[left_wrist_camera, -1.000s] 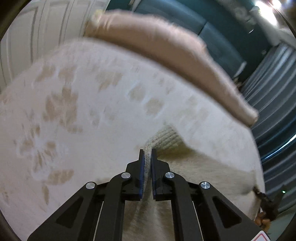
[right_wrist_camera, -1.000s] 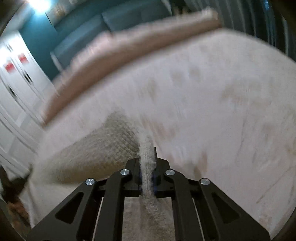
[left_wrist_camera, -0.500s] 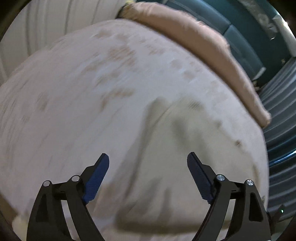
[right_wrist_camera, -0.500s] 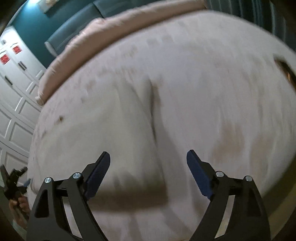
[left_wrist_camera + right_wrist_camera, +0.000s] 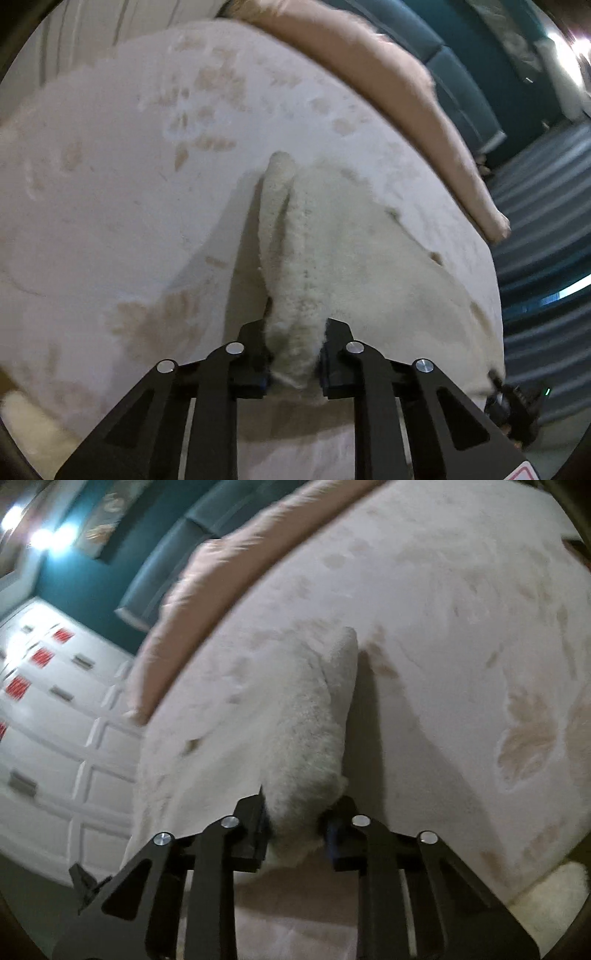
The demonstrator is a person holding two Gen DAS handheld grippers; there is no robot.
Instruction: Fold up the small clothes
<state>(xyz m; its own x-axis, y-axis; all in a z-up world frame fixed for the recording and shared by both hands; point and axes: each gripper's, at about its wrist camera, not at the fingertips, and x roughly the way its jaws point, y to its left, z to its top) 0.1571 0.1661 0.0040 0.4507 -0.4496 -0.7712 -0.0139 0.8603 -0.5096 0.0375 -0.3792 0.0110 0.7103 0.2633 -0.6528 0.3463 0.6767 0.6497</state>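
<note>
A cream fluffy knit garment [image 5: 332,240] lies on the bed's pale floral cover [image 5: 110,184]. My left gripper [image 5: 295,332] is at the garment's near edge, its jaws closing with a thick bunched fold pinched between the pads. In the right wrist view the same garment [image 5: 306,720] runs away from my right gripper [image 5: 299,808]. Its jaws are also closing, and they press on a bunched fold at the near edge. From each grip a raised ridge of cloth leads toward the far end of the garment.
A pink blanket roll [image 5: 369,66] lies across the far side of the bed, before a teal headboard [image 5: 461,85]. White panelled cupboards [image 5: 55,701] stand to the left in the right wrist view. Something cream and fluffy [image 5: 554,890] sits below the bed's near edge.
A second ago both grippers were shut on the garment's edge. They then opened wide and moved over the cloth. Now both have closed on thicker folds at its near edge.
</note>
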